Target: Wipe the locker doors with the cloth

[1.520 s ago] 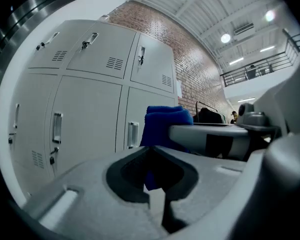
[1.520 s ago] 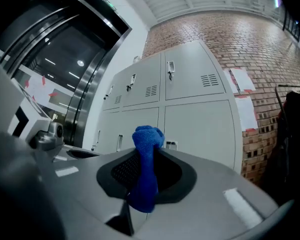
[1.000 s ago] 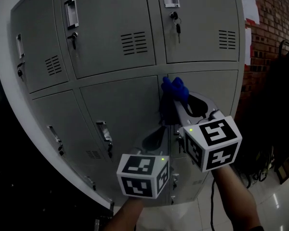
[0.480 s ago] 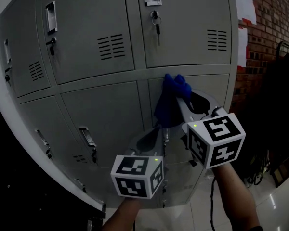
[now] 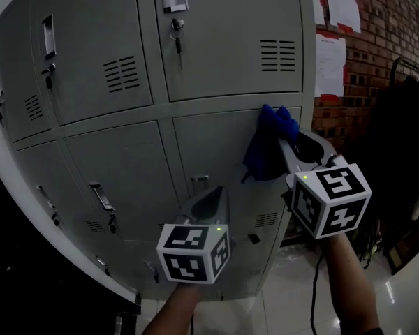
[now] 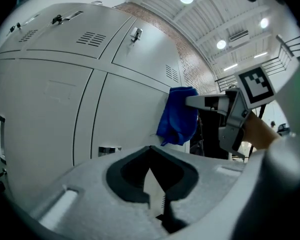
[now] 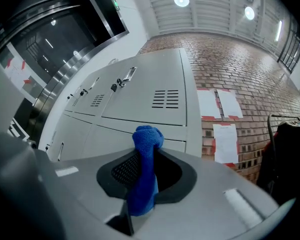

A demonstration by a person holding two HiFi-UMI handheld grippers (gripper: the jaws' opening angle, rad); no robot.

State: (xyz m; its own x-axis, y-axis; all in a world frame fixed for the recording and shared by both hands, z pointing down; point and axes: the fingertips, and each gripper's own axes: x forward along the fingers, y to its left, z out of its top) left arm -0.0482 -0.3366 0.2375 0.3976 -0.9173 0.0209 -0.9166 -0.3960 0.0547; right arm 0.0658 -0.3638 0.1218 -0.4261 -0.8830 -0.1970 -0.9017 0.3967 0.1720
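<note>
Since a second ago my right tool (image 5: 286, 144) has carried the cloth (image 5: 264, 149) sideways along the lockers (image 5: 223, 54). It has gone from the seam between two lower doors to the right-hand lower door, near the bank's right edge. More of the brick wall (image 5: 394, 26) beside the lockers shows now.

In the head view every locker door is shut, and a key (image 5: 176, 39) hangs from the lock of an upper door. The cloth sits just under the seam below that upper row. Its bunched end is at my right tool's tips and the rest hangs roughly straight down the door. My left tool (image 5: 218, 195) hovers lower and to the left, in front of the same lower row, apart from the cloth.

In the left gripper view my left tool (image 6: 151, 154) is pressed together with nothing between its halves. Beyond it the cloth (image 6: 177, 116) droops against the door face, its long axis vertical, held by the right tool (image 6: 191, 102) coming in from the side.

In the right gripper view my right tool (image 7: 146, 154) pinches the cloth (image 7: 142, 189). The cloth runs lengthwise along the tool, and its rounded wad pokes past the tips toward the lockers (image 7: 155, 104). Paper sheets (image 7: 225, 134) hang on the brick wall (image 7: 230, 69) right of the bank.
</note>
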